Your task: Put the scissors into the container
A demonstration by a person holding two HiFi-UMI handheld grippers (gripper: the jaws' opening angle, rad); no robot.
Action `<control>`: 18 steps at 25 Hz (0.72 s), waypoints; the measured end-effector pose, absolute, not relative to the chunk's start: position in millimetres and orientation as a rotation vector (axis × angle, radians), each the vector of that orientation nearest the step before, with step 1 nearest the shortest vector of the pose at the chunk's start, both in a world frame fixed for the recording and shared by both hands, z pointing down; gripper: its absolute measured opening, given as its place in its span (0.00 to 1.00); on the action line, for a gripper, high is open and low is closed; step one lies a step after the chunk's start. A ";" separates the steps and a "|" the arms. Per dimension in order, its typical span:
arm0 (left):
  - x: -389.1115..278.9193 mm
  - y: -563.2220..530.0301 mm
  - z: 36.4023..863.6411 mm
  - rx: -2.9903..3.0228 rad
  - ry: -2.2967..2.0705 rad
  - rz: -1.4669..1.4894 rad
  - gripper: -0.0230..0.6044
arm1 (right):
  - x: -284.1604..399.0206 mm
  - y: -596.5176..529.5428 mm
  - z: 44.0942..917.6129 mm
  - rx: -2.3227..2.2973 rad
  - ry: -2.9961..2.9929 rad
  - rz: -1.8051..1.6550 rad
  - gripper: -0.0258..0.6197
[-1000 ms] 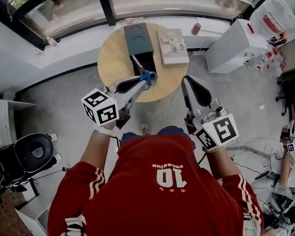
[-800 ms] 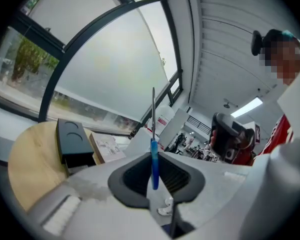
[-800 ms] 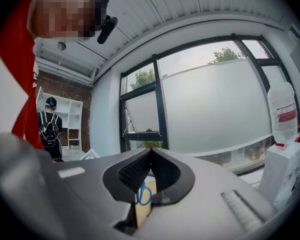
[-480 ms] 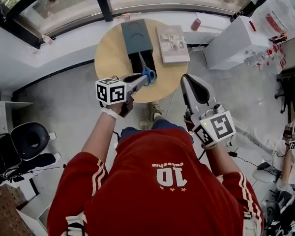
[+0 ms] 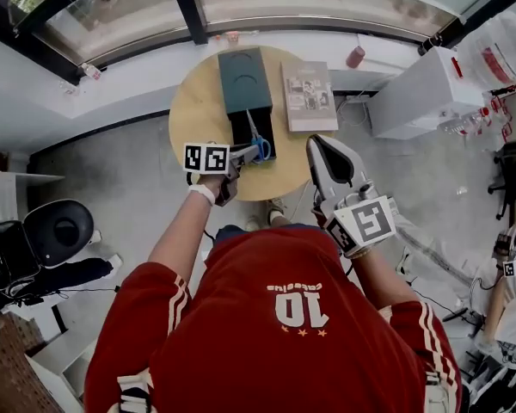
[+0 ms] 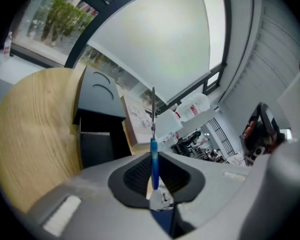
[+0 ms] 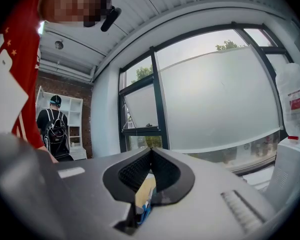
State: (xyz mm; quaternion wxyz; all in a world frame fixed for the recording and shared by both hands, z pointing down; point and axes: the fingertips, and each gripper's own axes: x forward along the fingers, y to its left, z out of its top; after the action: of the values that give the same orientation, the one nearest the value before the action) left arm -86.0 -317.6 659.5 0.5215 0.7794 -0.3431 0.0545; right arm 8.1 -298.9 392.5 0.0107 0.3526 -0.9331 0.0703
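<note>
Scissors (image 5: 259, 146) clamped in left tool (image 5: 244, 152), now moved over container (image 5: 244, 80) (right tool (image 5: 315, 144) closed)

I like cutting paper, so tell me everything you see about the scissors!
The scissors have blue plastic-looking handles and thin grey metal blades, closed together. The left gripper pinches the handles, blades pointing away from the person. They hang over the open dark container on the round wooden table.
</note>
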 end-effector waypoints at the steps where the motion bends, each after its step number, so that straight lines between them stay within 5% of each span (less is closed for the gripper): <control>1: -85.3 -319.6 668.5 1.827 -0.808 0.125 0.11 | 8.7 -304.0 392.5 1.093 -2.916 0.222 0.04; 18: -97.6 -339.4 766.6 1.348 -0.789 0.206 0.11 | 34.1 -357.0 397.5 1.075 -2.945 0.329 0.03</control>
State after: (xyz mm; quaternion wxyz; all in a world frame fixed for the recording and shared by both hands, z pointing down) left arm -97.6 -339.4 766.6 0.7054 0.6065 -0.3548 0.0928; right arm 34.1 -357.0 397.5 -0.0055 0.3409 -0.9343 0.1044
